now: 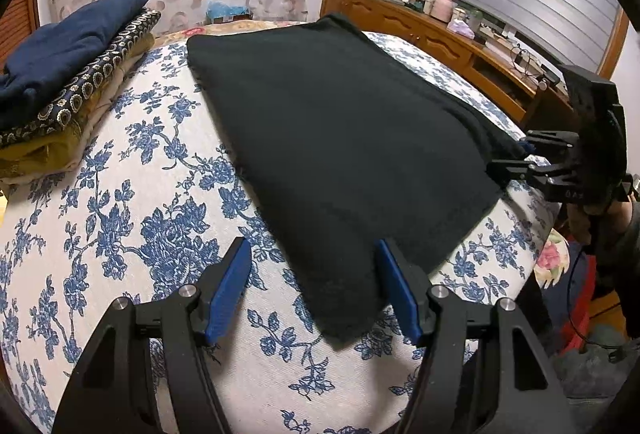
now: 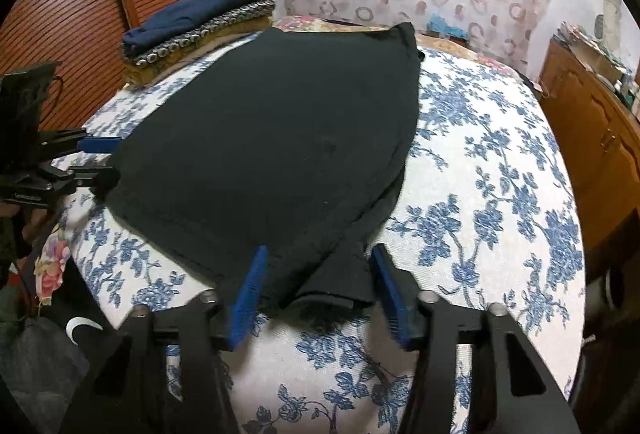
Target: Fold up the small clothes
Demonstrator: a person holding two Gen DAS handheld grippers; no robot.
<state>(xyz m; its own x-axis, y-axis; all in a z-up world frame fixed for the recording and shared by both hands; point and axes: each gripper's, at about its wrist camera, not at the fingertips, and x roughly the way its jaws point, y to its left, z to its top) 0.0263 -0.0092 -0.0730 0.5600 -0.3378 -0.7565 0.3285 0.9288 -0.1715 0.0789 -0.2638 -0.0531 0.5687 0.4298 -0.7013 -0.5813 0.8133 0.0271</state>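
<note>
**Ana:** The black garment (image 1: 340, 138) lay flat on the floral bedspread (image 1: 132, 194), already folded over on itself, and both tools were at its near corners.

**Ben:** The left gripper (image 1: 314, 286) had its blue pads spread wide, one either side of the near corner, nothing pinched. The right gripper (image 2: 320, 290) was spread too, straddling the layered corner on its side.

**Ana:** That right corner was the worry. The layers there looked staggered, so a closing bite could have caught only the top one and pulled the fold apart.

**Ben:** And the left pads seemed to sit low against the bedspread. Closing there might have gathered the cover along with the cloth.

**Ana:** Uneven lifting was the other risk. One side rising first would likely have skewed the edges.

**Ben:** The finished pile (image 1: 68, 74), navy piece on top, sat well apart at the far left, so no threat there.
</note>
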